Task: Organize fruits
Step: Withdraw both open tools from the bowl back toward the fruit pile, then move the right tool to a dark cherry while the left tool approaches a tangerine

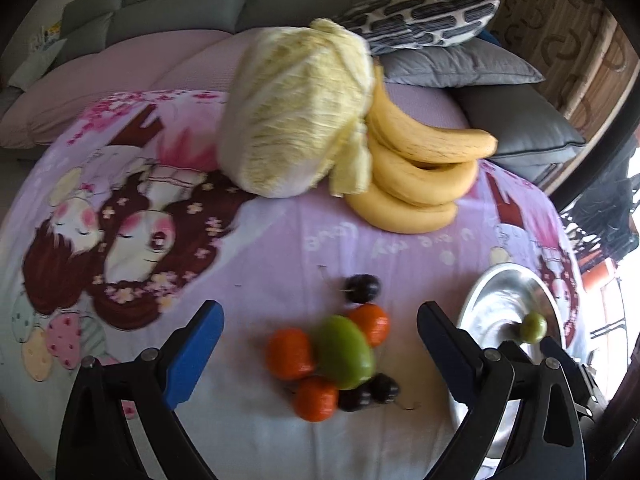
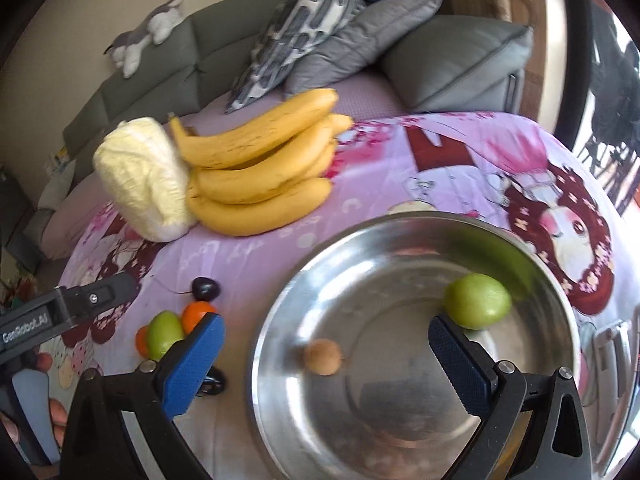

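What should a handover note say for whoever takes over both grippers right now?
Left gripper: open, empty, above the loose pile.
Right gripper: open, empty, over the steel bowl.
Done: one green fruit and a small brown fruit in the bowl.
Left on the cloth: green mango, three oranges, dark plums, bananas beside the cabbage.
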### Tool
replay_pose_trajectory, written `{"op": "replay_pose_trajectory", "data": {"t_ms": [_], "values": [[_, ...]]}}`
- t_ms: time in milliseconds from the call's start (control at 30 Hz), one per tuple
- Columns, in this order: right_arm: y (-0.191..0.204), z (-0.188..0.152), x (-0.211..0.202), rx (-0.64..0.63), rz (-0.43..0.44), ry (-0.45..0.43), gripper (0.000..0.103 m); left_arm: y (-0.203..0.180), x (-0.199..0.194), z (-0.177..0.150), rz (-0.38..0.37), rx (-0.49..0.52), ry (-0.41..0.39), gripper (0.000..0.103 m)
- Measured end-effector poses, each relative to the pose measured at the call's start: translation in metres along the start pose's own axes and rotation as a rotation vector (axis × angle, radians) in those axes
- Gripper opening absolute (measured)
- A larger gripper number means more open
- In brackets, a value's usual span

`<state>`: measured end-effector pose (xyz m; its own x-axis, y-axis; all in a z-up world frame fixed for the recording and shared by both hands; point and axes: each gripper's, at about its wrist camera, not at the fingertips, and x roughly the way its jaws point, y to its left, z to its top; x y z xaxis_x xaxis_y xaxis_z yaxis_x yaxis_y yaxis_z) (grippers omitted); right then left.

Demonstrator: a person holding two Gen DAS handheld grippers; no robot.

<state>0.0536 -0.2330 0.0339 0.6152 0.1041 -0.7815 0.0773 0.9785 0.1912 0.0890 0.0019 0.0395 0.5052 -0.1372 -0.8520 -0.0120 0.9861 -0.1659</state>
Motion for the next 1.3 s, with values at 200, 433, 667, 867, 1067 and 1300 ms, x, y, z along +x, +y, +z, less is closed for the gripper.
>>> {"op": "replay_pose_trajectory", "data": {"t_ms": [200,433,667,867,1067,1300], "values": [[0.028,-0.007,0.007,-0.076,0.047,0.014,0.103,0.024,-0.001,0.001,0.056,-0.027,0.015,0.097],[0.057,-0.014,0.018,-0.142,0.117,0.079,0.103,0.041,0.006,-0.005,0.067,-0.062,0.054,0.097],[0.083,-0.021,0.025,-0.235,0.174,0.127,0.103,0.051,0.012,-0.010,0.028,-0.109,0.096,0.097],[0.096,-0.028,0.025,-0.292,0.166,0.128,0.100,0.061,0.021,-0.017,0.014,-0.164,0.140,0.097],[0.100,-0.032,0.028,-0.314,0.147,0.134,0.091,0.061,0.031,-0.022,-0.049,-0.194,0.182,0.097],[0.096,-0.030,0.019,-0.318,0.131,0.079,0.078,0.061,0.032,-0.022,-0.074,-0.217,0.189,0.097]]}}
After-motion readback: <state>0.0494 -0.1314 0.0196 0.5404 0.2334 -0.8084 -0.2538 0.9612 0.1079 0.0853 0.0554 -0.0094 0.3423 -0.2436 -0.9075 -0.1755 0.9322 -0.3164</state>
